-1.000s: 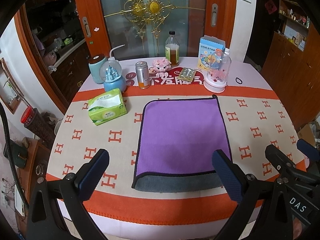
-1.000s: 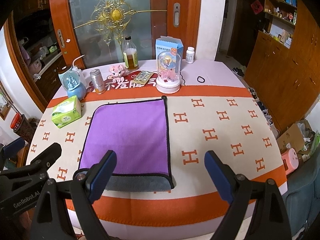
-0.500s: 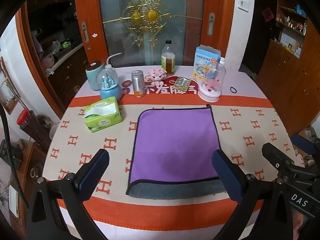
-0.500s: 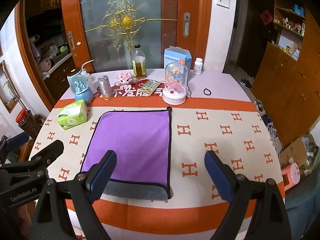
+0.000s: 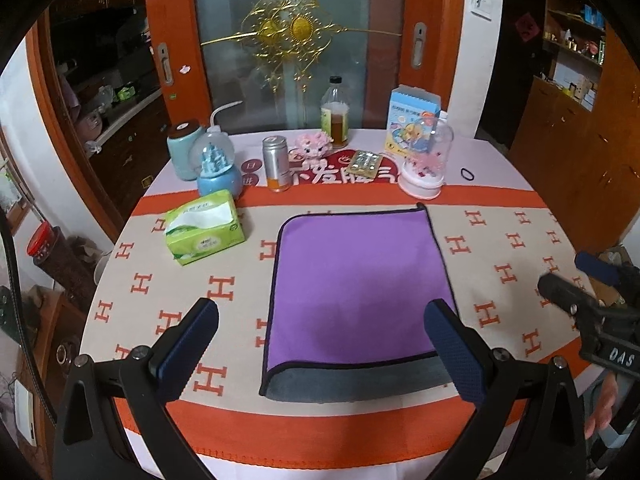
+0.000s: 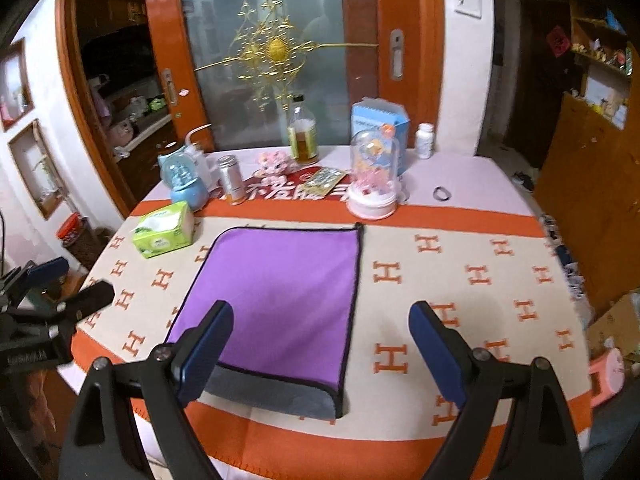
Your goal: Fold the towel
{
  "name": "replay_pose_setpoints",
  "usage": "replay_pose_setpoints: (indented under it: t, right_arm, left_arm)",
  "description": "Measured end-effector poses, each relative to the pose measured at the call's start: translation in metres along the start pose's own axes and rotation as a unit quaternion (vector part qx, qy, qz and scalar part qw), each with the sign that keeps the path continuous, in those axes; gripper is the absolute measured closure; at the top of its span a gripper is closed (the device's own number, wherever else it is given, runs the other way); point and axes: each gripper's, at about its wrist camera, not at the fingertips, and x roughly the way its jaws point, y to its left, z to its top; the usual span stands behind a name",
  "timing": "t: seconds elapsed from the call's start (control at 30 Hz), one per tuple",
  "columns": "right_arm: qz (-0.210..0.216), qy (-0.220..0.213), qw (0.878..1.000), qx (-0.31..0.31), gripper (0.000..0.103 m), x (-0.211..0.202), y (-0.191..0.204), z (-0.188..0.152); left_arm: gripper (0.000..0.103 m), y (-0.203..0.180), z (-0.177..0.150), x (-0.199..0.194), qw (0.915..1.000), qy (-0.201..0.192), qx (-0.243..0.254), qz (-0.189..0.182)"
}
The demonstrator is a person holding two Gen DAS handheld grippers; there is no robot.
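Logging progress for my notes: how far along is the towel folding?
One fold looks done: the purple towel with black trim lies doubled, its grey underside showing along the near edge. Nothing is in hand; the left gripper and right gripper hover open above the near edge. Any further fold is left.

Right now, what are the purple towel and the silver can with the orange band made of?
Purple towel with grey underside: looks like soft matte microfibre, black stitched hem, lying limp and flat. Silver can with orange band: probably metal, going by its brushed sheen and rigid cylindrical shape.
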Motion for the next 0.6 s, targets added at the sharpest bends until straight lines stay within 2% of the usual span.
replay_pose_setpoints:
  t: [0.07,0.17,0.27,0.33,0.4,0.5,0.6]
  right_arm:
    - [0.021,0.007,1.000,-0.012,0.013,0.009,0.000,-0.012]
    - [0.010,0.032,0.998,-0.044,0.013,0.026,0.006,-0.026]
    - [0.020,0.056,0.997,-0.058,0.014,0.043,0.007,-0.039]
    - [0.026,0.071,0.996,-0.052,0.016,0.054,0.004,-0.047]
    - [0.034,0.088,0.994,-0.045,0.023,0.063,-0.001,-0.053]
    - [0.048,0.115,0.992,-0.035,0.030,0.078,-0.008,-0.063]
    - [0.054,0.131,0.989,-0.039,0.033,0.090,-0.013,-0.070]
  left_arm:
    - [0.001,0.003,-0.007,0.009,0.9999,0.009,0.008,-0.002]
    - [0.001,0.005,-0.017,0.026,0.9992,0.022,0.035,0.003]
    - [0.001,0.008,-0.028,0.043,0.9977,0.039,0.056,0.005]
    - [0.001,0.011,-0.034,0.056,0.9963,0.050,0.069,0.009]
    - [0.001,0.014,-0.040,0.067,0.9947,0.059,0.083,0.009]
    - [0.002,0.022,-0.049,0.083,0.9920,0.076,0.101,-0.004]
    - [0.005,0.032,-0.055,0.099,0.9883,0.102,0.108,-0.036]
